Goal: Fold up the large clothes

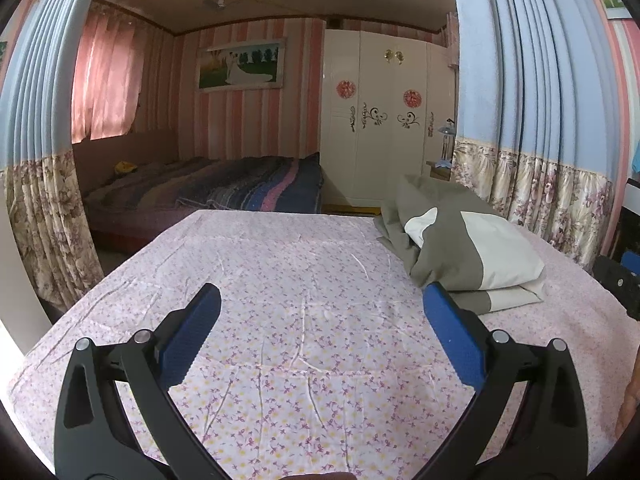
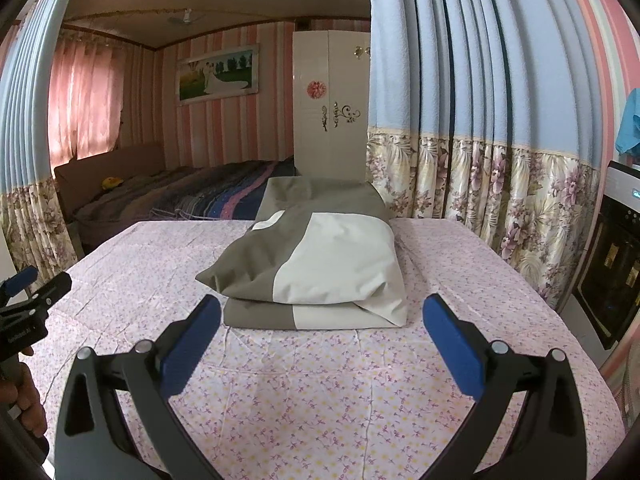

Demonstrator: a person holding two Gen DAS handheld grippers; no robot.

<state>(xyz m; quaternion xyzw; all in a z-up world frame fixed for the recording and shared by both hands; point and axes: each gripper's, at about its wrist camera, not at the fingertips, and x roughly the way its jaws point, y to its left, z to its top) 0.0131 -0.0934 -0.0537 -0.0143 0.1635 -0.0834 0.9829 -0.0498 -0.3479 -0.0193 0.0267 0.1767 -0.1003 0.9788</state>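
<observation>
Clothes point(image 2: 316, 264) lie folded on the bed point(image 2: 320, 380); both hand-held grippers point(image 1: 320, 312) point(image 2: 320, 320) spread, empty.

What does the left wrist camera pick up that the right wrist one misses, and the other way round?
Only the left wrist view shows the wardrobe's full front with both red decals, and a small lamp beside it.

Only the right wrist view shows the left gripper at the left edge with the hand holding it, plus a dark appliance at the right.

Both show the folded grey and white cloth on the floral sheet, the far bed, and the right gripper open and empty.
</observation>
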